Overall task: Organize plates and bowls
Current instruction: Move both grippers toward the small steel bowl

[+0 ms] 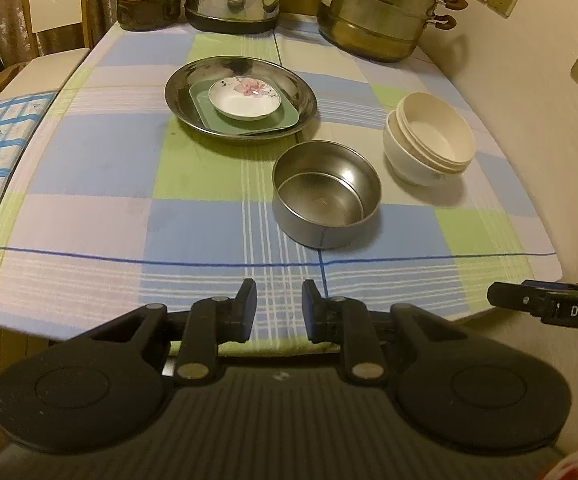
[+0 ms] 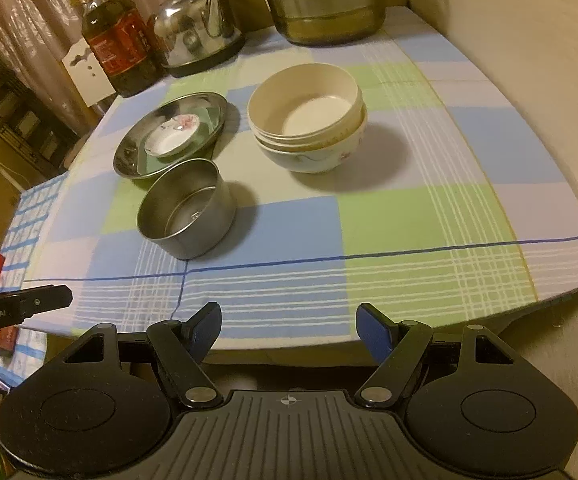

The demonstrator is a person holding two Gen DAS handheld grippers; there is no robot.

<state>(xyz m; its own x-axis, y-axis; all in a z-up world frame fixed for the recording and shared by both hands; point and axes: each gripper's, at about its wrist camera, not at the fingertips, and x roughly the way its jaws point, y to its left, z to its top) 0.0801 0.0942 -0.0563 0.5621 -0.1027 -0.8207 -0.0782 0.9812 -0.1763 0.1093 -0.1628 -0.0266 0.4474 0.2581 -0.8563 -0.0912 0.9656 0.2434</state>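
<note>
At the near edge of the counter point(image 1: 89, 216), both tools are positioned short of the dishes, and nothing is held. The left tool point(image 1: 279, 306) is seen with a narrow gap between its pads and nothing in it; the right tool point(image 2: 287, 330) is spread wide and is likewise empty.

The steel bowl point(image 1: 326, 194) stands alone near the middle of the counter. Beyond it to the left, the steel plate point(image 1: 241, 98) carries a green tray point(image 1: 279, 122) with a small flowered saucer point(image 1: 245, 98) on top. To the right, the white bowls point(image 1: 429, 140) are nested, the upper one tilted.

The step in hand is judged to be the approach: plates and white bowls are already stacked, and the steel bowl remains loose. The next move is expected to require one tool to be carried forward and closed over the steel bowl's rim, after which the bowl would be set onto the white stack.
</note>
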